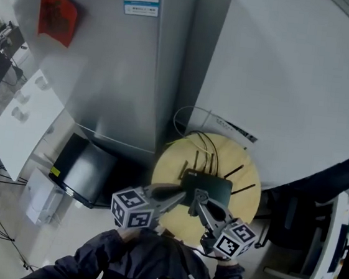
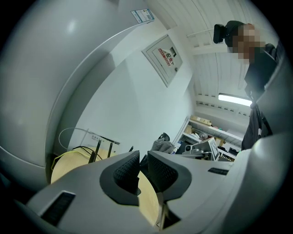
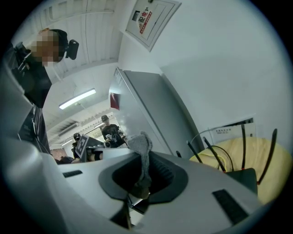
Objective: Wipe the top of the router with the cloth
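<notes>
Here the right gripper point(image 3: 143, 172) pinches the cloth point(image 3: 141, 145).

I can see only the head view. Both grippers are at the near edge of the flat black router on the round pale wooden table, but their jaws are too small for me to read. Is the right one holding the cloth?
Observer: Yes. In the right gripper view, a small grey fabric cloth is pinched between the jaws of the right gripper. Its free end stands up above them.
Operator: Thank you. And is the left one carrying anything?
Observer: No. The left gripper view shows the jaws of the left gripper almost together, with only a narrow slit and nothing between the ribbed pads.
</notes>
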### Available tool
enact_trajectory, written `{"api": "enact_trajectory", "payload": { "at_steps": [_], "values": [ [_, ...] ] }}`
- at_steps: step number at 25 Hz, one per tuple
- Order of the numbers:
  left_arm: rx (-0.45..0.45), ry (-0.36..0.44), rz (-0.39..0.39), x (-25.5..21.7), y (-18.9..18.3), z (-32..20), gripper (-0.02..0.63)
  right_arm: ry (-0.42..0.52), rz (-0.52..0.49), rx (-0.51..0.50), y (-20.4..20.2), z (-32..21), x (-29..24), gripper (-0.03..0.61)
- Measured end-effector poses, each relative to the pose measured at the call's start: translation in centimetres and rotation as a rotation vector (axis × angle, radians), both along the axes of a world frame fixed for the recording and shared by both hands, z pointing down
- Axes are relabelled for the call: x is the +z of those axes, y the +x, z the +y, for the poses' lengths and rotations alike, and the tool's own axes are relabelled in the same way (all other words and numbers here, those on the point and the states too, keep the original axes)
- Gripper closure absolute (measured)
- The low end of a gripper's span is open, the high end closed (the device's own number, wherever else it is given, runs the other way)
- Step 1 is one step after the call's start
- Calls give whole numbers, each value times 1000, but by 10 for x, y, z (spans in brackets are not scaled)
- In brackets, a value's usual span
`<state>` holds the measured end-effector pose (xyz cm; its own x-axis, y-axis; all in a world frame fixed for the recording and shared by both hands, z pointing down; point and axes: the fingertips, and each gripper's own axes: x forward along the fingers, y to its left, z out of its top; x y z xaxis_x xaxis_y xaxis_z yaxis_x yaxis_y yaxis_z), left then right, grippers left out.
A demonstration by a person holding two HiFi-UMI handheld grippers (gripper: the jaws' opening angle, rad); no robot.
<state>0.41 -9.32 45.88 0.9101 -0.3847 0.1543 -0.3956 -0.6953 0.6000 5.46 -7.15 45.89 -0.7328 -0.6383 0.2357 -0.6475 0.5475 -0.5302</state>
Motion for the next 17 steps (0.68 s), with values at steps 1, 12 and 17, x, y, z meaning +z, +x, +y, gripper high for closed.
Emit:
{"api": "enact_trajectory", "payload": {
  "at_steps": [1,12,17],
  "values": [
    [0,0,0,0,0,0,574,0,-2,0,-1,0,0,509],
    [8,-1,-1,0,-3,2,574,0,-2,0,-6,3,-3,509],
    [7,0,1,1,-3,0,574,3,1,1,-6,2,-3,509]
  ]
}}
